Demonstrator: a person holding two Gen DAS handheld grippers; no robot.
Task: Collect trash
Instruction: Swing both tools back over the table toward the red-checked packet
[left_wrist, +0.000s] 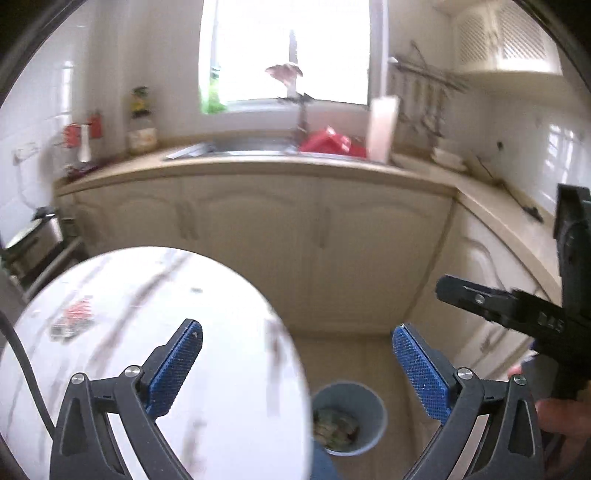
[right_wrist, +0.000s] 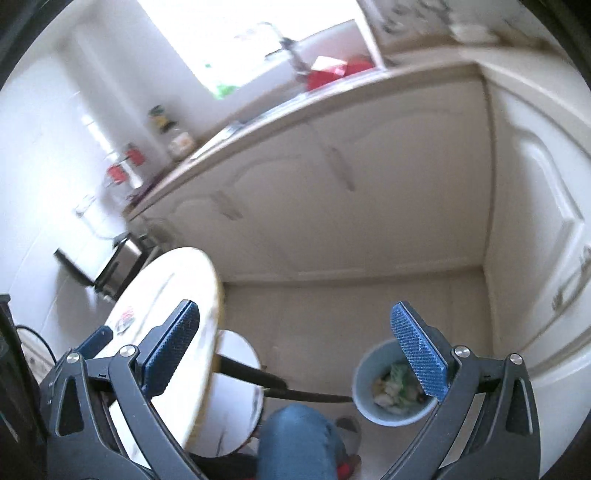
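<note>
Left to right: round marble-look table (left_wrist: 155, 332) carries one flat red-and-dark wrapper (left_wrist: 74, 319), print too blurred to read, no brand legible anywhere. Left gripper (left_wrist: 297, 363) spread wide, nothing between the pads, hanging over the table edge. Grey-blue bin (left_wrist: 349, 417) sits on the floor just beside the table, already holding crumpled trash. Right gripper (right_wrist: 295, 349) also spread wide and empty, above the floor with the bin under its right finger; person's jeans-clad knee (right_wrist: 299, 439) is near the bin. Judgement: between drops, both tools free; the wrapper looks like the remaining piece. Next move calls for a low flat pinch, thin item, easy to miss
</note>
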